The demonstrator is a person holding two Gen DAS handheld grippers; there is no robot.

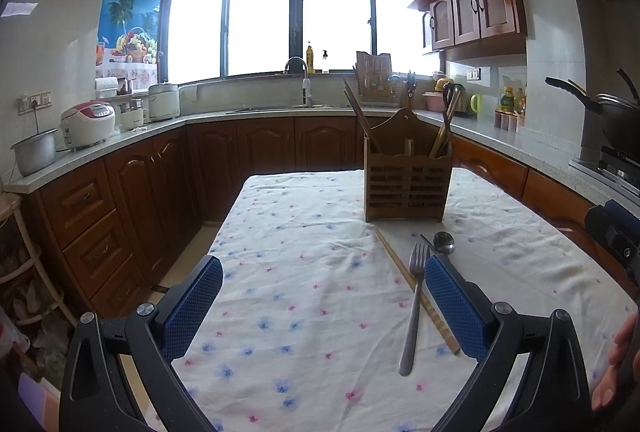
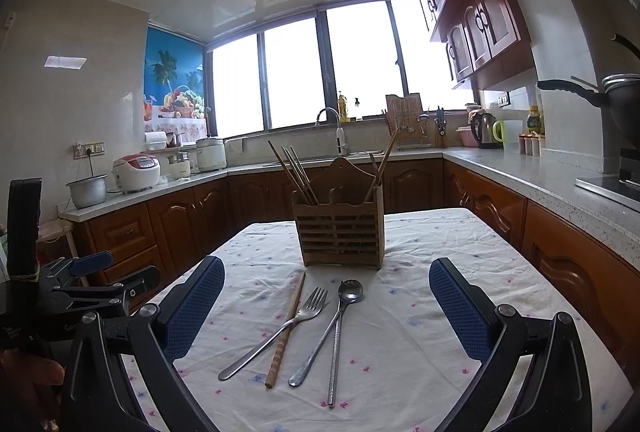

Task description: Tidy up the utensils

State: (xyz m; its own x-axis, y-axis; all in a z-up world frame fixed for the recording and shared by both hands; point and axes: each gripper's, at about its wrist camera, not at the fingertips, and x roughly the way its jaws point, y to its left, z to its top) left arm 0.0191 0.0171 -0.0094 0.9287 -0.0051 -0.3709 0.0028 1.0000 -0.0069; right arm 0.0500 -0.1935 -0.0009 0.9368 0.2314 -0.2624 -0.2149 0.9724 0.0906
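Observation:
A wooden utensil holder (image 2: pixel 339 232) stands on the floral tablecloth (image 2: pixel 420 332) with several chopsticks and wooden utensils in it; it also shows in the left wrist view (image 1: pixel 407 188). In front of it lie a metal fork (image 2: pixel 280 332), a wooden chopstick (image 2: pixel 287 332), a metal spoon (image 2: pixel 332 324) and a thin metal chopstick (image 2: pixel 335 356). In the left wrist view the fork (image 1: pixel 414 308), chopstick (image 1: pixel 412 288) and spoon (image 1: pixel 445 243) lie by my right finger. My left gripper (image 1: pixel 323 268) is open and empty. My right gripper (image 2: pixel 327 272) is open and empty above the utensils.
Kitchen counters with wooden cabinets surround the table. Rice cookers (image 1: pixel 89 124) and a pot (image 1: pixel 35 152) stand at left, a sink tap (image 1: pixel 298 66) at back, a wok (image 1: pixel 612 108) on the stove at right. The left gripper shows at the left edge (image 2: pixel 80 292).

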